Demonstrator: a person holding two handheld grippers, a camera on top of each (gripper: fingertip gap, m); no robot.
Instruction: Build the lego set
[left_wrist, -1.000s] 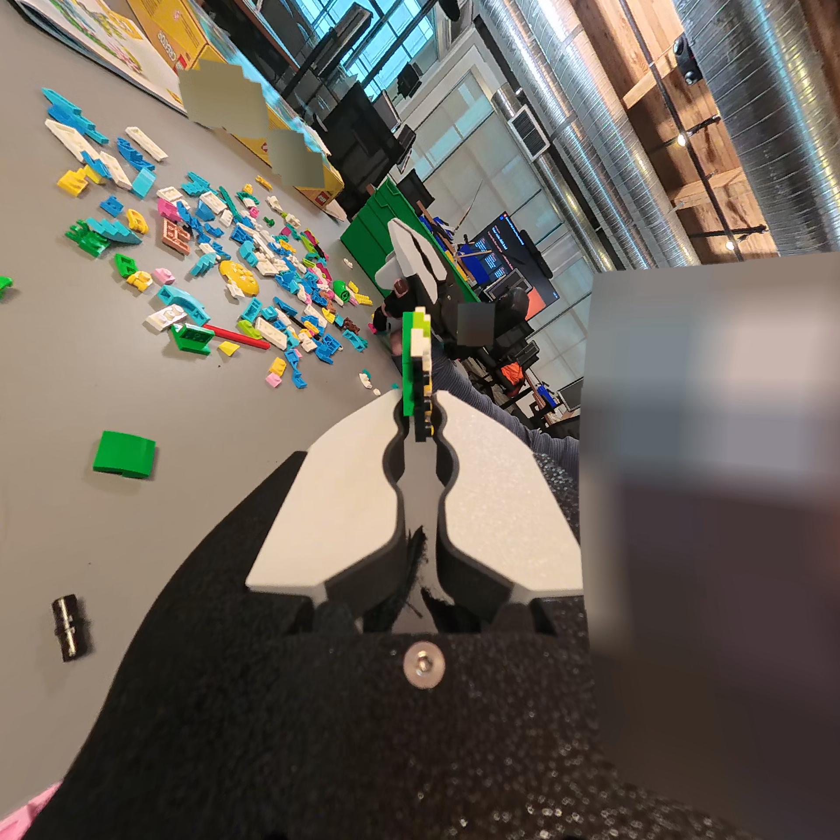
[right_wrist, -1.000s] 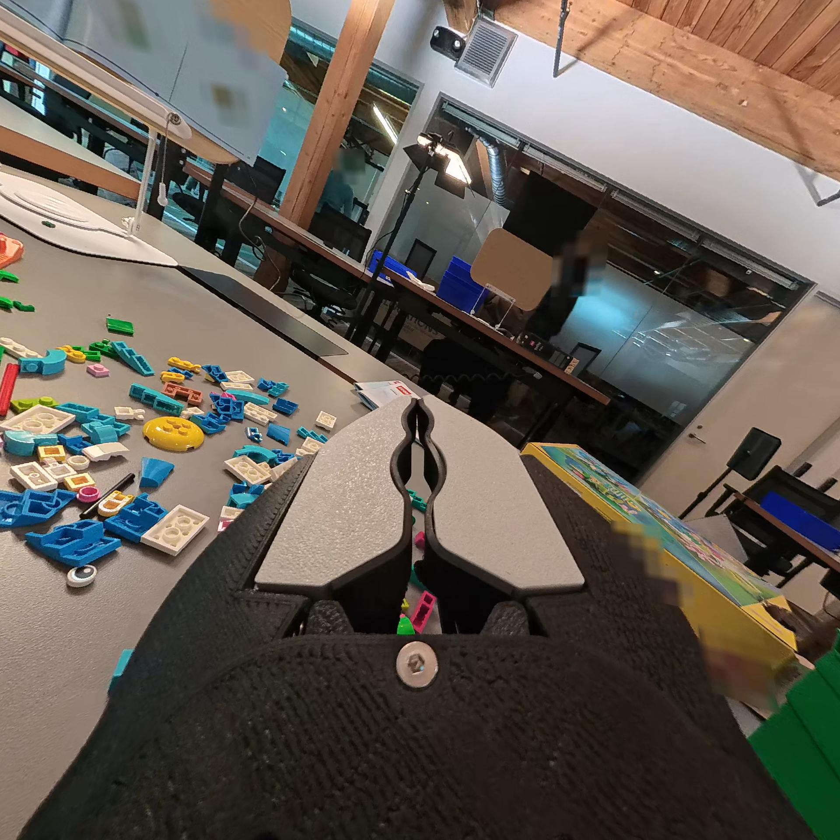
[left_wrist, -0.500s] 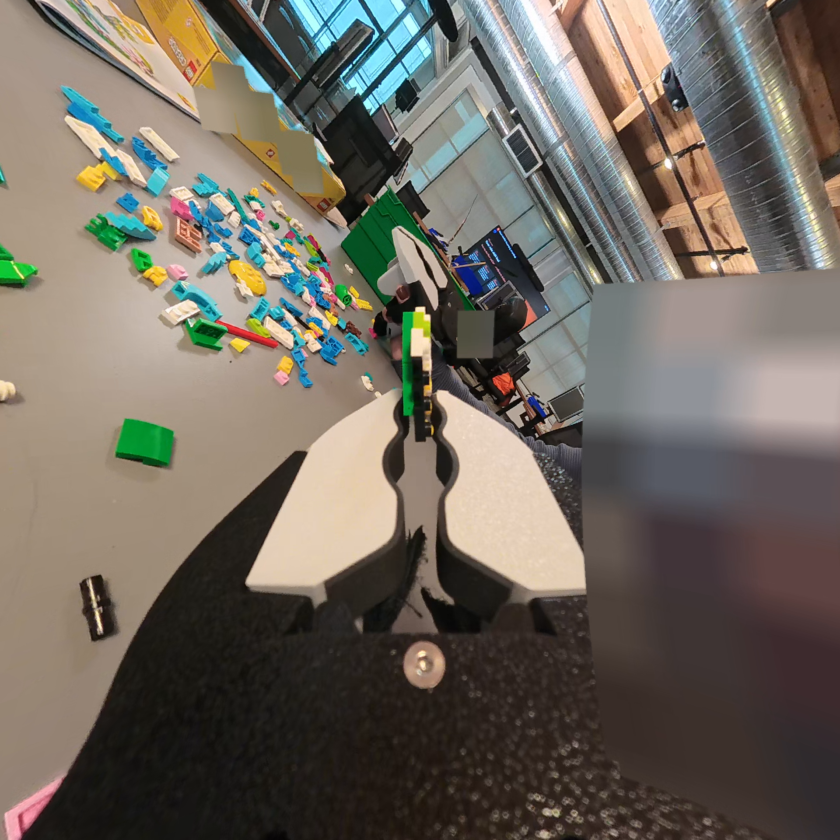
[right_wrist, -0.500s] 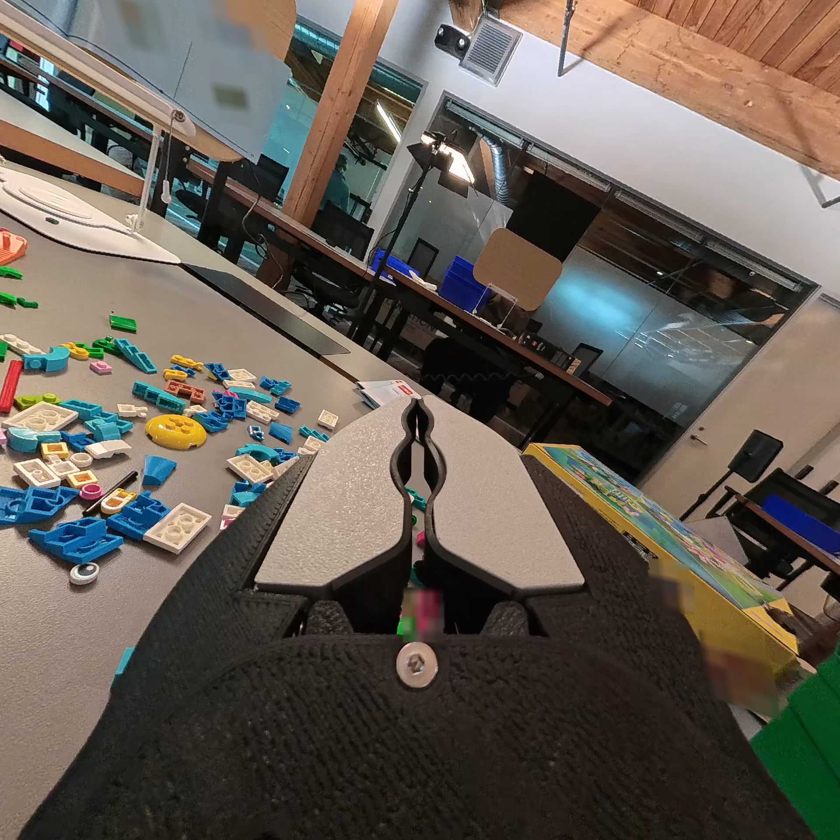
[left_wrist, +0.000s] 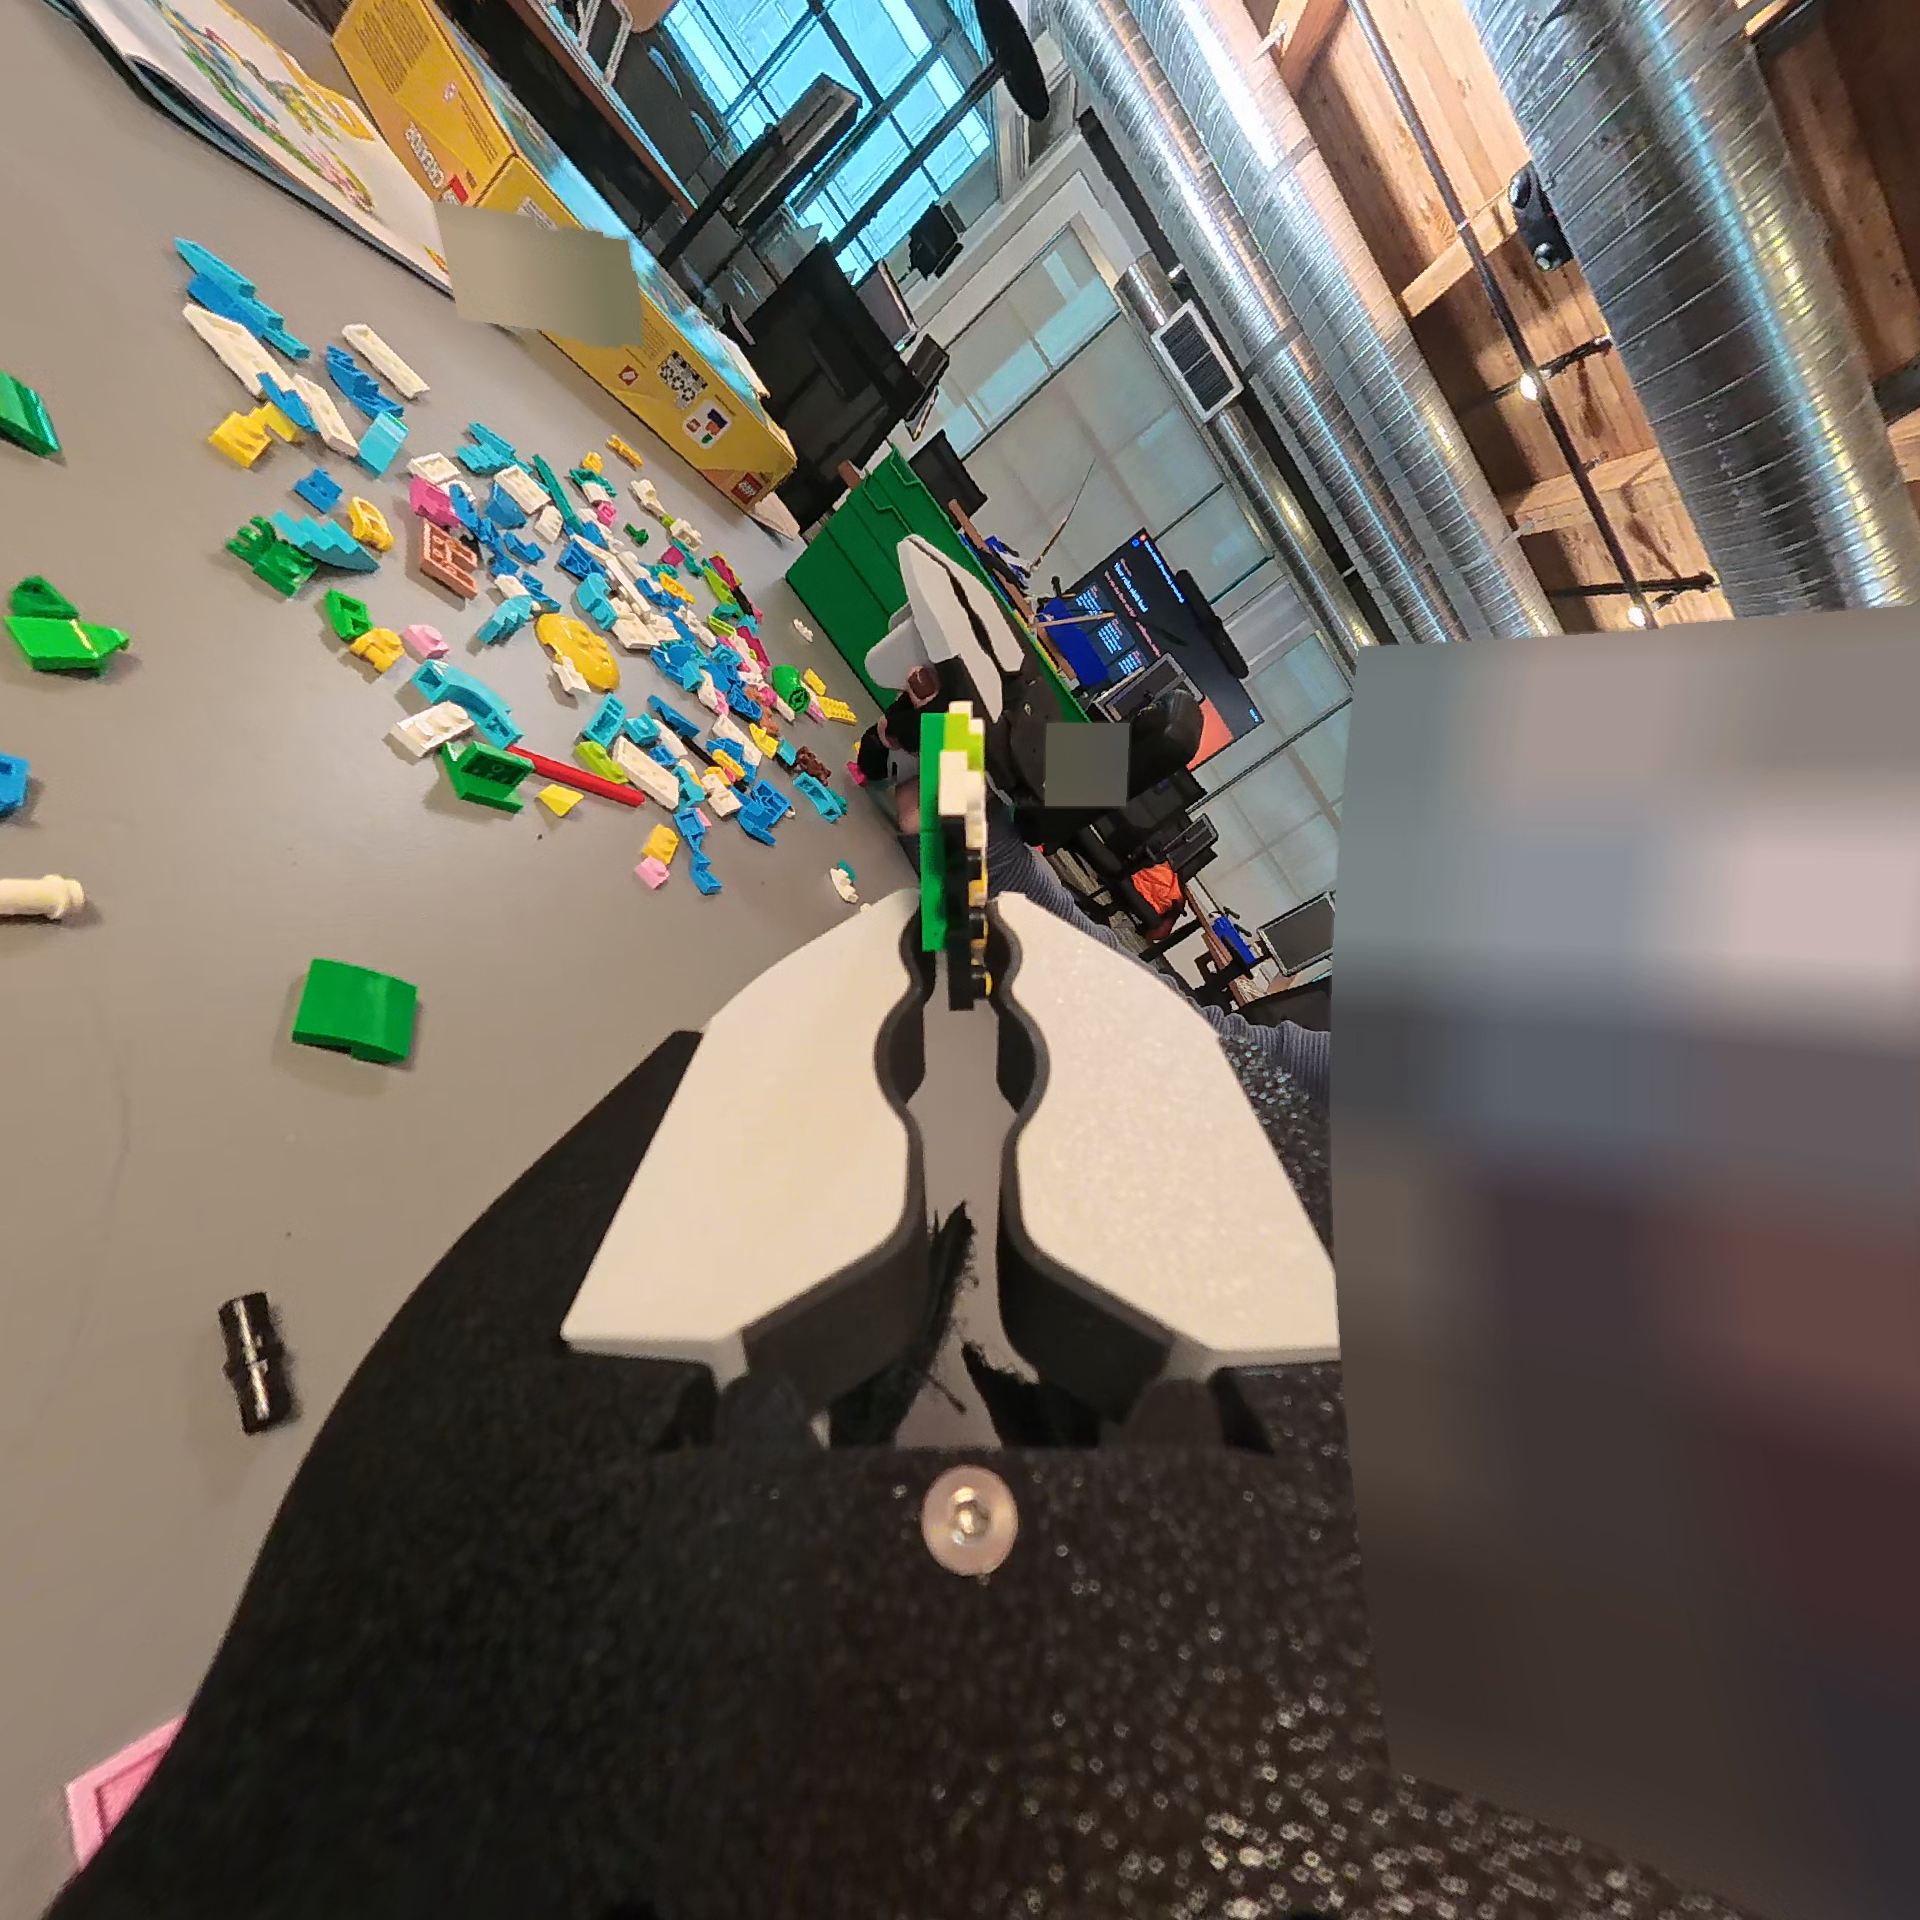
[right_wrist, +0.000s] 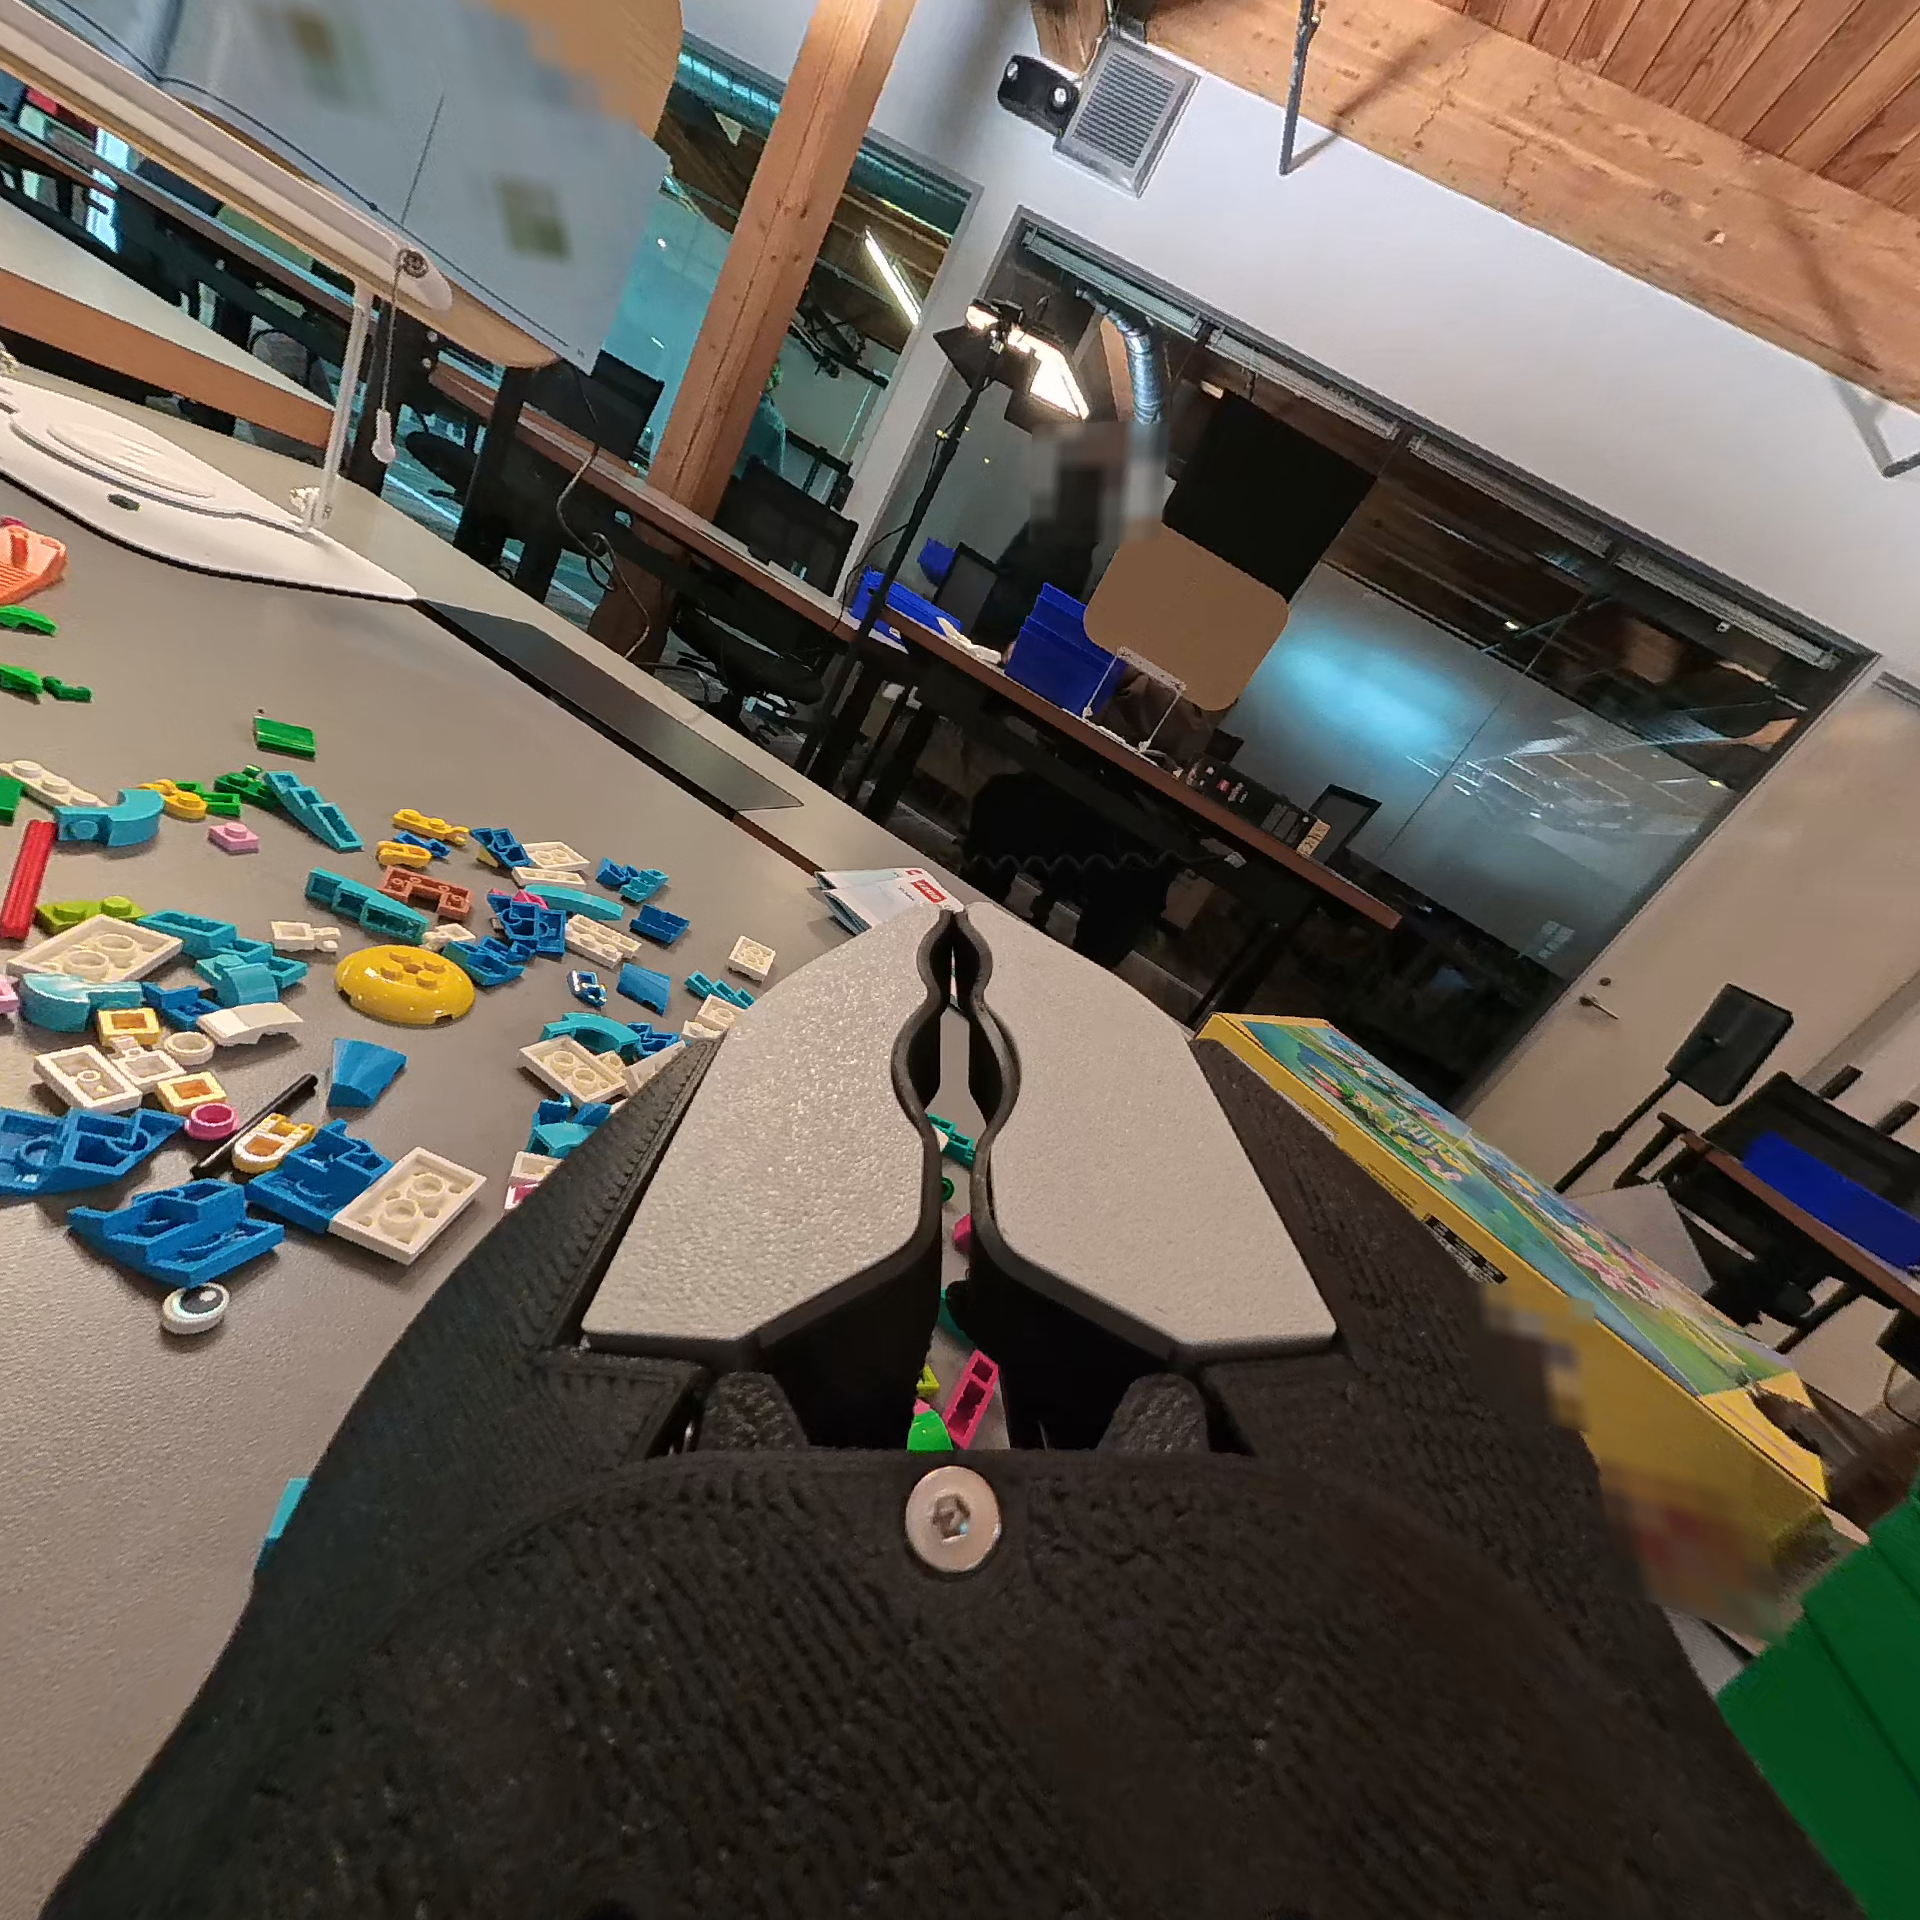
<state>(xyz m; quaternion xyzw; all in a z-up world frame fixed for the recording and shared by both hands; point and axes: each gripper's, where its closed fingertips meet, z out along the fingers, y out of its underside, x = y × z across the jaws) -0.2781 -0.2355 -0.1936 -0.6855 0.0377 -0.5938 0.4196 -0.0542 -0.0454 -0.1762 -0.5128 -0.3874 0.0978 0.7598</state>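
Left tongs (left_wrist: 954, 935) are clenched on a small lego assembly (left_wrist: 948, 831), a thin stack of green, lime, white, black and yellow pieces pinched edge-on at the tips and raised above the grey table (left_wrist: 187, 1143). Just left of the tongs' body a black connector pin (left_wrist: 252, 1361) lies on the table, and a little farther off a green curved brick (left_wrist: 353, 1010). A white peg (left_wrist: 40, 896) sits near the left edge. Beyond these spreads a loose heap of bricks (left_wrist: 582, 644) in blue, white, yellow, pink and green, with a red bar (left_wrist: 575, 774) at its near side. At the far end of the table lie a yellow set box (left_wrist: 582, 301) and an open instruction booklet (left_wrist: 239, 114).

Right tongs (right_wrist: 954, 930) are pressed tip to tip with nothing between them, raised over the same table. Close by on their left lie blue pieces, a white plate (right_wrist: 407, 1203) and a small round eye tile (right_wrist: 194, 1307); farther out a yellow dome (right_wrist: 403, 981) sits among the scattered bricks. The right tongs (left_wrist: 951, 634) also show in the left wrist view, past the held assembly.
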